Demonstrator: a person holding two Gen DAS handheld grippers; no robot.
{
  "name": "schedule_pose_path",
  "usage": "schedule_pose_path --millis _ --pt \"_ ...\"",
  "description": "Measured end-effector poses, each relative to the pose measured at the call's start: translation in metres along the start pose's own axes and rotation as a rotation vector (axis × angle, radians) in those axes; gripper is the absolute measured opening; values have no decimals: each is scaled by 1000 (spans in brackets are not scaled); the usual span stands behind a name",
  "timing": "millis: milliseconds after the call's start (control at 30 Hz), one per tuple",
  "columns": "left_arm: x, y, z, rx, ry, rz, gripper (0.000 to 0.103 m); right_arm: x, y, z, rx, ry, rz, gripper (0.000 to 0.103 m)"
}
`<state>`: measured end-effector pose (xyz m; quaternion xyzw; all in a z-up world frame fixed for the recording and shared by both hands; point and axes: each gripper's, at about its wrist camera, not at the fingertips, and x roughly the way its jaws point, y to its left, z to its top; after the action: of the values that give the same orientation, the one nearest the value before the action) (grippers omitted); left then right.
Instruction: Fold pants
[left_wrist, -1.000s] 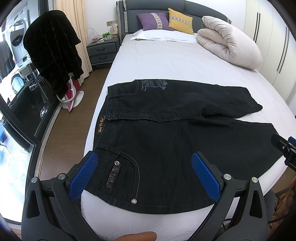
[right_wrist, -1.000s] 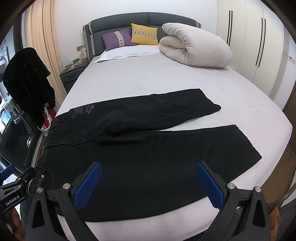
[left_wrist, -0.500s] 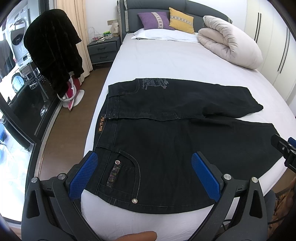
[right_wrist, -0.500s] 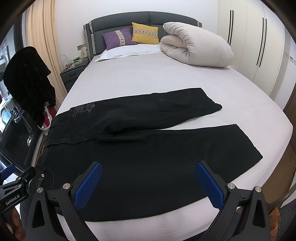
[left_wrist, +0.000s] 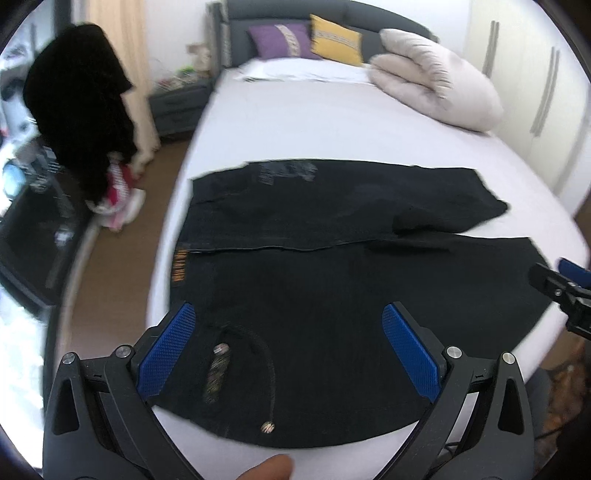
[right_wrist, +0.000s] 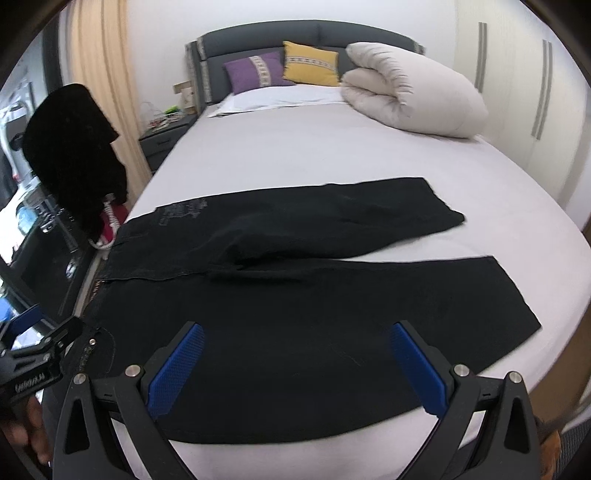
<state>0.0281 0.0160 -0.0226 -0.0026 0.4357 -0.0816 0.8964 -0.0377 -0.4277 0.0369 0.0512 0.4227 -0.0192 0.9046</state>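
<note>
Black pants (left_wrist: 314, 280) lie spread flat across the near part of the white bed (left_wrist: 314, 122), waistband to the left, two legs running right. My left gripper (left_wrist: 288, 347) is open and empty, above the waist and back pocket near the bed's front edge. My right gripper (right_wrist: 295, 369) is open and empty, above the near leg of the pants (right_wrist: 295, 314). The right gripper's tip shows at the right edge of the left wrist view (left_wrist: 561, 291). The left gripper shows at the lower left of the right wrist view (right_wrist: 40, 354).
A rolled duvet (right_wrist: 410, 92) and purple and yellow pillows (right_wrist: 280, 70) lie at the head of the bed. A nightstand (right_wrist: 162, 136), a dark garment on a rack (right_wrist: 74, 155) and wooden floor are left. White wardrobes (right_wrist: 535, 92) stand right.
Both grippers have moved forward and lower toward the pants, which look larger now. The views are slightly blurred from motion. Both stay open.
</note>
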Motion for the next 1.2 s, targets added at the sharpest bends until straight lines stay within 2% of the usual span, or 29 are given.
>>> schedule_pose_path --millis 33,167,300,433,500,533,600,667,733,800,867,1000,1100,1167,1200 --pt "7 4 3 5 13 -28 103 3 0 4 -18 -7 31 103" --pt "42 15 11 66 85 23 103 13 6 23 -112 -45 82 103" --pt "69 30 29 90 101 16 103 29 14 40 -208 -57 154 99" --pt "107 51 87 168 33 15 103 54 19 55 -302 -34 244 90" --pt "140 60 124 237 36 27 103 67 19 62 -334 -14 292 82" --pt "157 63 140 265 52 17 103 74 17 66 -346 2 309 80" --pt "195 74 170 294 111 -49 103 87 12 73 -365 26 335 76" --pt "234 83 192 338 159 -62 103 100 6 81 -382 42 374 75" --pt "265 86 202 395 210 -82 103 113 -3 86 -397 57 400 75" --pt "296 92 210 410 264 -115 101 130 -8 94 -408 81 412 75" --pt "322 100 215 409 306 -171 94 144 -12 101 -419 98 418 75" --pt "345 109 223 397 346 -274 84 171 -15 118 -434 120 450 75" --pt "354 111 229 418 371 -299 65 192 -11 137 -443 135 488 75" --pt "357 112 234 409 396 -318 41 203 -5 148 -455 137 511 75" --pt "360 113 235 406 405 -315 35 211 -1 156 -462 143 516 75"
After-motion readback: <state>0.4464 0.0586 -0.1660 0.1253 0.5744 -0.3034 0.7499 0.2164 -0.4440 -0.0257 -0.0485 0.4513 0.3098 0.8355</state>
